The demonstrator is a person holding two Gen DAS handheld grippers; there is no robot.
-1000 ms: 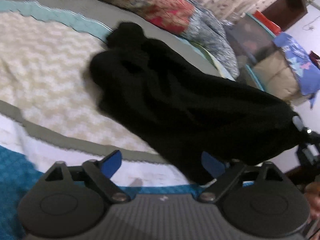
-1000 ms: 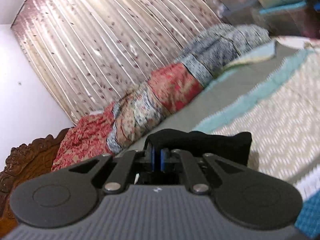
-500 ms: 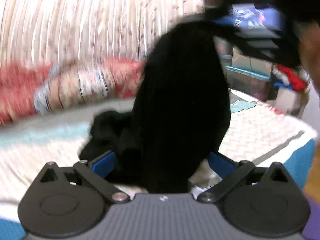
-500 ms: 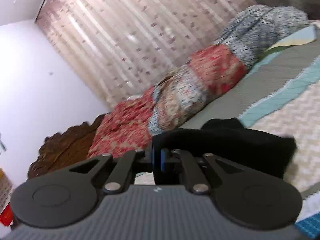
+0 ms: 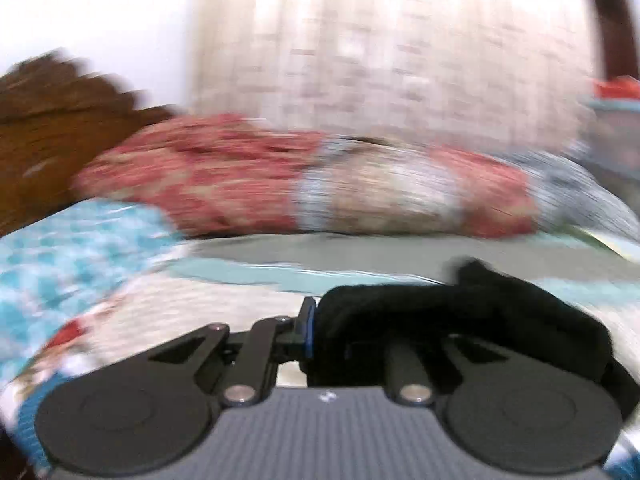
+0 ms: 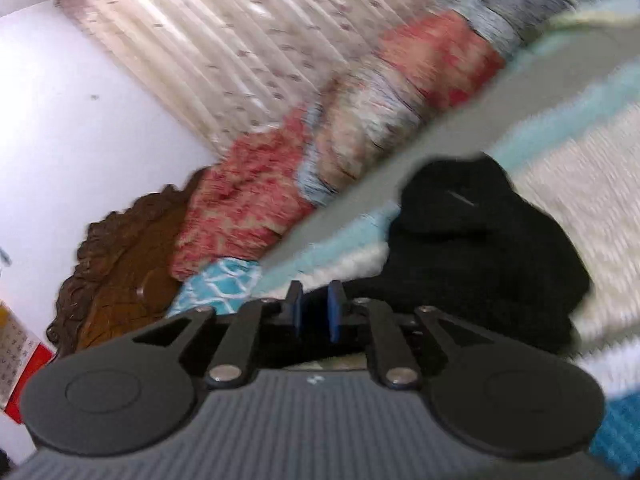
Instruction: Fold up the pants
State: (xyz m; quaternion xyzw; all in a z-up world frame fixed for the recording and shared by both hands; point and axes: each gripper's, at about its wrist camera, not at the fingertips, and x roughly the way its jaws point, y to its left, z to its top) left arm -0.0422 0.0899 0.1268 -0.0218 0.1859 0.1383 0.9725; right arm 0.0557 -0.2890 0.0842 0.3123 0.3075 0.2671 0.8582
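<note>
We see both views from low over the bed [image 5: 256, 248], each looking forward along its own tool toward the curtain [image 5: 380, 52] and the headboard [image 6: 116, 276]. The left view sits level; the right view is tilted. Both share the patterned quilt [image 6: 256, 204] and the black pants [image 6: 480, 256], close in front.

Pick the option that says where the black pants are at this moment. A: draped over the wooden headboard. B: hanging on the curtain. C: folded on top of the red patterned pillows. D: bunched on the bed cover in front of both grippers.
D: the black pants lie in a bunch on the bed cover, short of the red patterned pillows.
</note>
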